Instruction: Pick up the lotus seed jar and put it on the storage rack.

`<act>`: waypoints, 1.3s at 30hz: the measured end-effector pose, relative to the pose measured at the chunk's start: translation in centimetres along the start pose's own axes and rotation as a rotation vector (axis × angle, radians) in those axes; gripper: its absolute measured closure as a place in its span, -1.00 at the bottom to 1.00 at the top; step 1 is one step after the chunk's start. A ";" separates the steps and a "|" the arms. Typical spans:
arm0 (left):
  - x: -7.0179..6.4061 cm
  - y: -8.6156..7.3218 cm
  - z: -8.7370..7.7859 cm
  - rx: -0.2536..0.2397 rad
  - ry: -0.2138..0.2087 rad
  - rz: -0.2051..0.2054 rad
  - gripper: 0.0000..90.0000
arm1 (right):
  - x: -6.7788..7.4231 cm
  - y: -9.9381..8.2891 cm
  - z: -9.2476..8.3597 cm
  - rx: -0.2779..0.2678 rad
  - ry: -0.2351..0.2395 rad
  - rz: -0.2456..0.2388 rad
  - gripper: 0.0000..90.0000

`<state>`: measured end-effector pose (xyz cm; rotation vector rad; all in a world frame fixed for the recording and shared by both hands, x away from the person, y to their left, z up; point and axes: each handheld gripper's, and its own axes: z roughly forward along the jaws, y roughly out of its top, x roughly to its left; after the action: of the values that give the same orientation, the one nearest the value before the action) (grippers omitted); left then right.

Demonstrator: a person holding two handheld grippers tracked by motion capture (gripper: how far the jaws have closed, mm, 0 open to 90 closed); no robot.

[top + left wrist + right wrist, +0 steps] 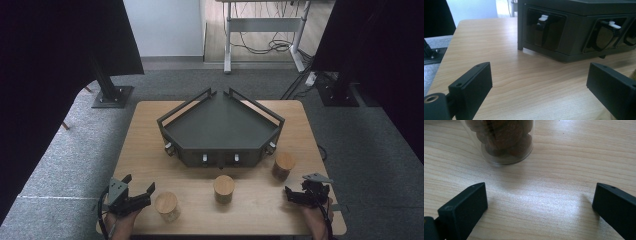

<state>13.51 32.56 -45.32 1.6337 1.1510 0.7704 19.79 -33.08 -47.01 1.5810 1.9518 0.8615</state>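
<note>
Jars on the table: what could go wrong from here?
1. The left gripper is open right beside the nearest jar; a sideways nudge could tip it.
2. The tray has raised rails, so a jar carried low could catch them.
3. The jar ahead of the right gripper is clear-walled and may slip.

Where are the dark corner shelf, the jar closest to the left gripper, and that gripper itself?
Dark corner shelf [220, 125], high view, on its flat top surface.
Nearest jar [166, 203], high view, on its wooden lid.
Left gripper [138, 186], high view, midway between its open jaw tips.
</note>
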 end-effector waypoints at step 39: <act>-2.2 -0.2 -0.3 -0.008 -0.103 0.059 -0.86 | 0.0 0.0 0.0 -0.001 0.003 -0.005 -1.00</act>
<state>12.36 30.60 -45.35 1.6878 1.0298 0.7187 19.79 -33.10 -47.02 1.5750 1.9563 0.8629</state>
